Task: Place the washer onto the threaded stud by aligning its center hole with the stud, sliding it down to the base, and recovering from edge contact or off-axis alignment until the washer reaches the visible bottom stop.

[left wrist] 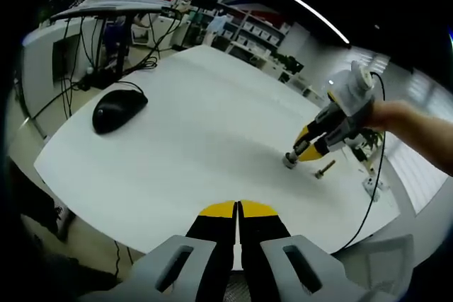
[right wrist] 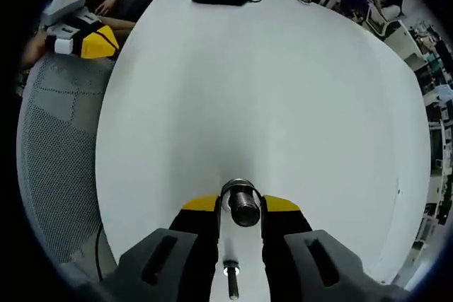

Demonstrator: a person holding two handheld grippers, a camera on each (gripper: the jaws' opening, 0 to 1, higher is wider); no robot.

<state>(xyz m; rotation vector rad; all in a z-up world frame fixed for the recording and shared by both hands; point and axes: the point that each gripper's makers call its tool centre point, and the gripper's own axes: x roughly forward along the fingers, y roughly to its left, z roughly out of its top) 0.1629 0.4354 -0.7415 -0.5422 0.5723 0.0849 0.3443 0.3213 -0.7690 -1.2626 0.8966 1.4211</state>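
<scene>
A short metal stud (right wrist: 244, 208) stands on the white table (right wrist: 269, 90), its dark top facing the right gripper view. A pale ring circles its foot; I cannot tell whether that is the washer. My right gripper (right wrist: 243, 204) is shut on the stud, one yellow-tipped jaw on each side. In the left gripper view the same stud (left wrist: 289, 160) sits at the tip of the right gripper (left wrist: 306, 151), held by a hand from the right. My left gripper (left wrist: 237, 209) is shut with nothing in it, low over the near table edge, also seen as the left gripper (right wrist: 85, 39) far off.
A loose bolt (left wrist: 325, 170) lies just right of the stud, and shows as a bolt (right wrist: 231, 279) between my right jaws' bases. A black mouse (left wrist: 118, 109) sits at the table's far left. Cables and shelves lie beyond. A grey mesh chair (right wrist: 56, 160) stands beside the table.
</scene>
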